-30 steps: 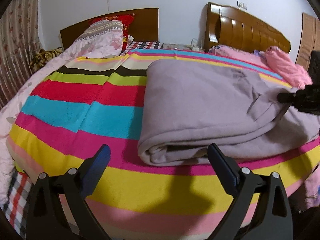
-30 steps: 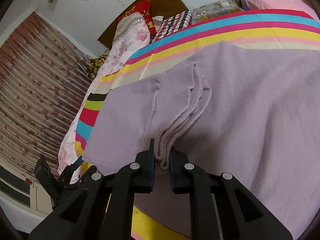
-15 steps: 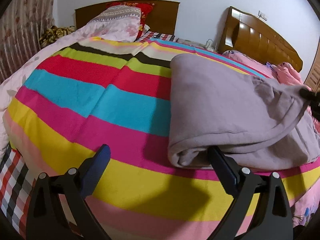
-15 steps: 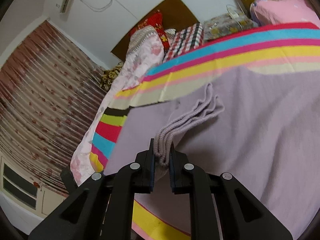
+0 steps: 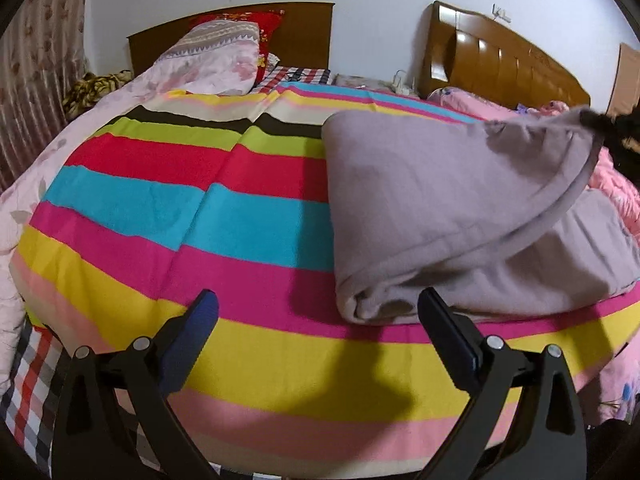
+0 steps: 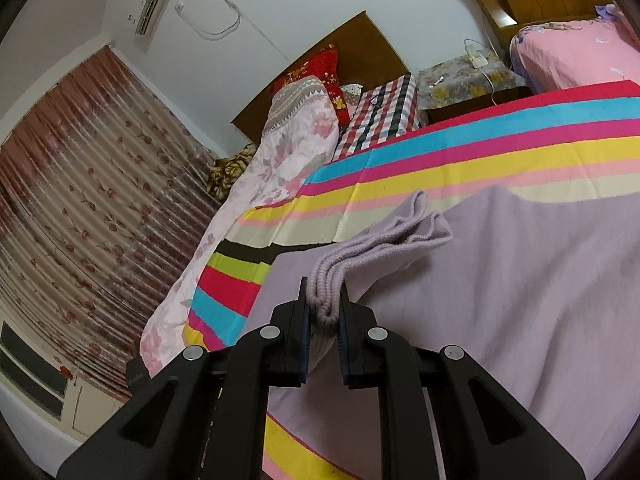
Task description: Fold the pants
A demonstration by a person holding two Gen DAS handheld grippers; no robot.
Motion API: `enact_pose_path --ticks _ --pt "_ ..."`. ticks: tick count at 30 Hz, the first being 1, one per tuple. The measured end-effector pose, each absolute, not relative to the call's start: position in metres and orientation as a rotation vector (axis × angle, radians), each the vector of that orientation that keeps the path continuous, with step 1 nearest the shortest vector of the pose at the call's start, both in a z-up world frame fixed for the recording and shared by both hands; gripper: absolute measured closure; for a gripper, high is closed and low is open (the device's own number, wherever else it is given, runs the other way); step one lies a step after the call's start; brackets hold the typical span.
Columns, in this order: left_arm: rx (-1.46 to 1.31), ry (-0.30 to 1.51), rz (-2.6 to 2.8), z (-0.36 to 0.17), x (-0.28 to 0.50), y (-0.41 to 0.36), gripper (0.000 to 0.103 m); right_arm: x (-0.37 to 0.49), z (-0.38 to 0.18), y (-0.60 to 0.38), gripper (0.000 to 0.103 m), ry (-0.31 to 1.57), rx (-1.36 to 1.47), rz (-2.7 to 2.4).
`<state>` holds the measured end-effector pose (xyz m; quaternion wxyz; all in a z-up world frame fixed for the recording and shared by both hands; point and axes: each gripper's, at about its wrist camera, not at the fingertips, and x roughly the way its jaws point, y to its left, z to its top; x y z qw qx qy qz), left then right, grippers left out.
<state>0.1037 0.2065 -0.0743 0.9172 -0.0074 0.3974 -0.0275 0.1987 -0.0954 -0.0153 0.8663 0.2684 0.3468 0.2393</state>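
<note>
The lilac-grey pants (image 5: 440, 208) lie folded over on the striped bedspread (image 5: 200, 216), fold edge toward the near side. My left gripper (image 5: 318, 312) is open and empty, low over the spread just left of the pants' near corner. My right gripper (image 6: 324, 300) is shut on the bunched ribbed cuffs (image 6: 332, 280) of the pants (image 6: 500, 300) and holds them lifted above the folded body. In the left wrist view the lifted cloth rises to the right gripper at the far right (image 5: 600, 124).
A floral quilt (image 5: 72, 160) and pillows (image 5: 224, 48) lie at the bed's left and head. A pink quilt (image 6: 580, 56) covers the neighbouring bed. Wooden headboards (image 5: 500, 64) stand at the wall. Curtains (image 6: 80, 200) hang on the left.
My right gripper has lifted the cuffs higher and carried them over the pants. My left gripper has shifted left, so the pants now sit to its right.
</note>
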Motion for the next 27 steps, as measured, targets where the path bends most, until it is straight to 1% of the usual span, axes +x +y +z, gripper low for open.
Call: enact_pose_path --ticks 6,8,10,12,13,15,16,18,20,22,24,27 --pt "0.007 0.813 0.009 -0.081 0.118 0.204 0.003 0.198 -0.013 -0.095 0.09 0.729 0.563 0.498" --pt "0.03 0.814 0.019 -0.084 0.123 0.201 0.002 0.199 -0.012 -0.094 0.09 0.732 0.563 0.497" --pt "0.074 0.801 0.032 -0.082 0.128 0.196 0.001 0.201 -0.012 -0.094 0.09 0.732 0.559 0.494" --pt "0.127 0.75 0.113 -0.075 0.126 0.197 0.002 0.202 -0.015 -0.096 0.09 0.738 0.558 0.492" --pt "0.098 0.715 0.121 -0.066 0.122 0.204 0.002 0.202 -0.016 -0.097 0.09 0.739 0.558 0.491" --pt "-0.023 0.703 0.098 -0.058 0.117 0.224 0.002 0.198 -0.02 -0.096 0.09 0.74 0.544 0.492" --pt "-0.082 0.707 0.08 -0.058 0.116 0.234 0.002 0.196 -0.024 -0.096 0.09 0.743 0.537 0.496" --pt "-0.097 0.75 0.057 -0.07 0.12 0.244 0.001 0.193 -0.038 -0.092 0.09 0.765 0.513 0.497" --pt "-0.124 0.78 0.036 -0.085 0.123 0.248 0.001 0.188 -0.066 -0.081 0.09 0.828 0.418 0.447" --pt "-0.191 0.779 0.021 -0.093 0.123 0.255 0.001 0.184 -0.1 -0.08 0.09 0.911 0.423 0.419" --pt "-0.172 0.786 0.024 -0.092 0.124 0.252 0.001 0.18 -0.111 -0.089 0.09 0.909 0.481 0.433" --pt "-0.173 0.793 0.022 -0.093 0.123 0.252 0.001 0.181 -0.107 -0.091 0.09 0.912 0.485 0.436"
